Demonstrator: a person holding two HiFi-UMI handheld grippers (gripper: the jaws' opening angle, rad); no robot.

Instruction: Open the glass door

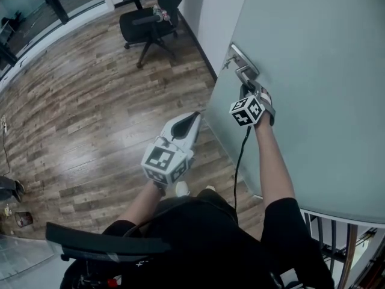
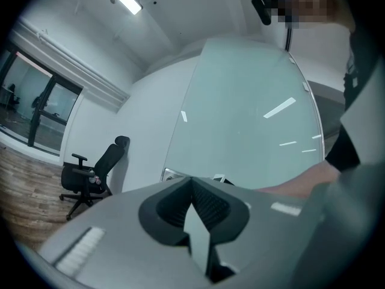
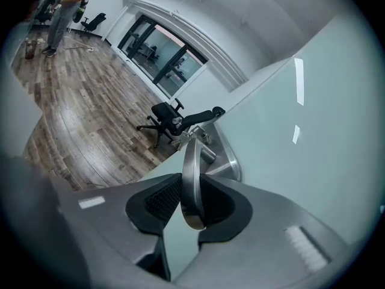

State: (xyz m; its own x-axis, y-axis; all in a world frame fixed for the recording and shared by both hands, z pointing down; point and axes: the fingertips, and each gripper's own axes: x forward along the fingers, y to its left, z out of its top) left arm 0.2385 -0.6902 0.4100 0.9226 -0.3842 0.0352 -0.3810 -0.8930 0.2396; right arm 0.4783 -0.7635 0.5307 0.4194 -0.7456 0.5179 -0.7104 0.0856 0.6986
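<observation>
Left tool [image 1: 191,118]: hovering with its jaws together, gripping nothing, just left of the glass door [image 1: 319,89].
Door handle [image 1: 245,72]: sitting by the door's left edge, beyond the right tool.
Right tool [image 1: 247,90]: clamping both pads on the handle's lever.

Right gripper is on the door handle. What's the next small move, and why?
Probably hold the grip and swing the glass door a little by its handle. The right gripper has its jaws closed on that metal handle, so the door should follow the hand. The left gripper hangs free, jaws together and empty, so it has nothing to add yet.
</observation>
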